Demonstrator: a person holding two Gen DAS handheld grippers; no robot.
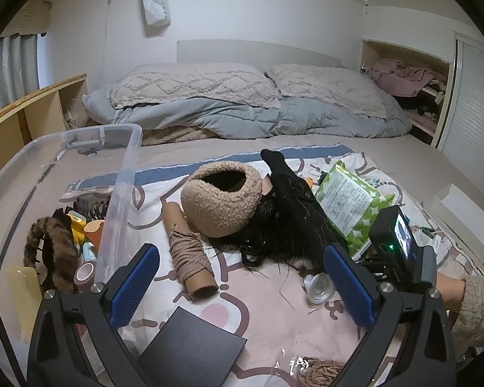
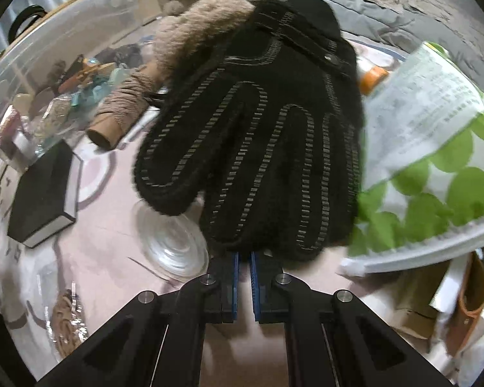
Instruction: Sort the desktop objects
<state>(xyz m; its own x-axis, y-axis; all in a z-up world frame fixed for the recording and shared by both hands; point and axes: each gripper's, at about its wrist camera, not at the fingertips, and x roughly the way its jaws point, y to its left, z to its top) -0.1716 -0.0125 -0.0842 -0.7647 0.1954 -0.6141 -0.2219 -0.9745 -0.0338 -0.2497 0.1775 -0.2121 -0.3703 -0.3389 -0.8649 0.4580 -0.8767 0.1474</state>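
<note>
A black knit glove [image 2: 267, 135] with grey stitching lies on the patterned bed cover; my right gripper [image 2: 244, 259] is shut on its fingertip edge. The glove also shows in the left wrist view [image 1: 290, 213], next to a beige fleece hat [image 1: 222, 198]. My left gripper [image 1: 242, 274] is open and empty above the cover, near a cardboard tube wound with beige yarn [image 1: 190, 254]. A clear plastic bin [image 1: 80, 174] at the left holds a fuzzy brown headband [image 1: 55, 251] and several small items. The right gripper's body [image 1: 397, 245] shows at the right.
A black box [image 1: 193, 351] lies near the front, a clear round lid [image 1: 319, 287] beside the glove, a green-dotted wipes pack [image 1: 351, 203] at the right, rubber bands [image 1: 319, 371] at the bottom. Pillows and duvet [image 1: 242, 103] lie behind. A white tray [image 1: 461, 219] sits far right.
</note>
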